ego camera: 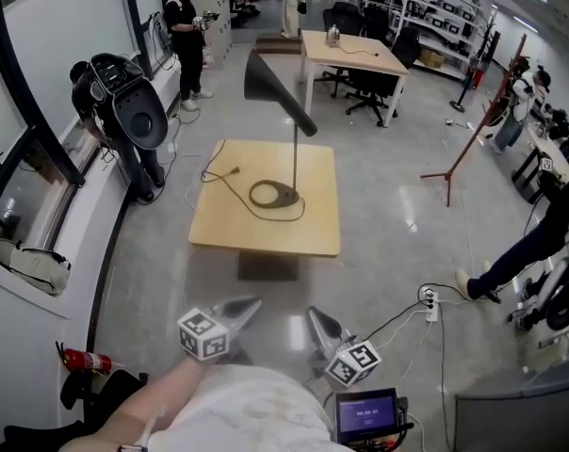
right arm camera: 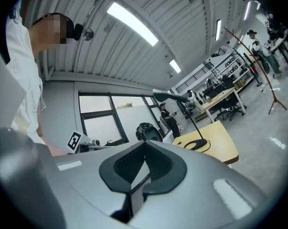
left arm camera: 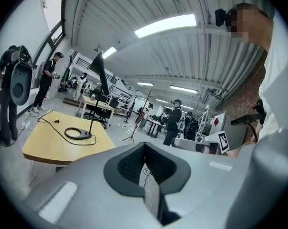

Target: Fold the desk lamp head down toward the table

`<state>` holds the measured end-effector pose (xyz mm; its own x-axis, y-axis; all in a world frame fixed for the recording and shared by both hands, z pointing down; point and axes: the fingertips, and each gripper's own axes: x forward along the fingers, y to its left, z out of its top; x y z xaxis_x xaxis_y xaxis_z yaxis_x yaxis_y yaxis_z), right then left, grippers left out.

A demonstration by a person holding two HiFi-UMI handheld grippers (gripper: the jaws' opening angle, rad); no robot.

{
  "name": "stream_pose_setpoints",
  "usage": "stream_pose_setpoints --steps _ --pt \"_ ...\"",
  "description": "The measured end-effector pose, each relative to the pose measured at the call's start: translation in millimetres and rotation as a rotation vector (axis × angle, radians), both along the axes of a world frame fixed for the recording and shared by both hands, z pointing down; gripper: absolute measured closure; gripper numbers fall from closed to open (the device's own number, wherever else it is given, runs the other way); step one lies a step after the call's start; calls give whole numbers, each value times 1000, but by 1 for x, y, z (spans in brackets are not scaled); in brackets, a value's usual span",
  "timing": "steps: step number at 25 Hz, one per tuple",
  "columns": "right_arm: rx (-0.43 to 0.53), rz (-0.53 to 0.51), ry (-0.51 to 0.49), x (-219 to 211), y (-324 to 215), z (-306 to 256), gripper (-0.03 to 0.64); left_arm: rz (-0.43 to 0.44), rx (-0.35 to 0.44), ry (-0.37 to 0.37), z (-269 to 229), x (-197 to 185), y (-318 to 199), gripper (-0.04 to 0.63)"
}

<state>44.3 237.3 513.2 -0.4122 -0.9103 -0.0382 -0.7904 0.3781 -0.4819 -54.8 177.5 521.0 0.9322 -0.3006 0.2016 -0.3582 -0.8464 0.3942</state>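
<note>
Step in hand, as I read it, is the approach: nothing is touched yet. The desk lamp (ego camera: 294, 149) stands at 12 o'clock from me, its ring base (ego camera: 273, 194) about mid-table on the wooden table (ego camera: 266, 238). A thin stem rises to the black lamp head (ego camera: 275, 92), which is raised high and flares toward 10 o'clock. The cord (ego camera: 223, 175) trails off toward 10 as well. The left gripper (ego camera: 254, 301) and right gripper (ego camera: 313, 313) sit low at 6 o'clock, well apart from the table, noses toward the lamp. In each gripper view the jaws are pressed together with nothing between the pads and only floor and room beyond. To do this well, I would come in square to the table, part one pair of jaws before arriving, and pin the base or lower stem with the left. I would then bear down on the head from above with the right, slowly, since that light base looks tippy. I cannot make out the hinge from here.
</note>
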Motion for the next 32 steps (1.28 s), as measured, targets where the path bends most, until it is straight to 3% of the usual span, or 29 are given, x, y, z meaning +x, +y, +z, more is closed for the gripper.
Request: stream_pose_setpoints --steps 11,21,32 --pt "-44 4 -6 9 -22 16 604 -16 -14 -24 8 6 -29 594" --pt "-66 85 33 44 -67 18 604 100 5 56 0 57 -80 594" --pt "-95 86 65 45 -116 19 604 115 -14 93 8 61 -124 594"
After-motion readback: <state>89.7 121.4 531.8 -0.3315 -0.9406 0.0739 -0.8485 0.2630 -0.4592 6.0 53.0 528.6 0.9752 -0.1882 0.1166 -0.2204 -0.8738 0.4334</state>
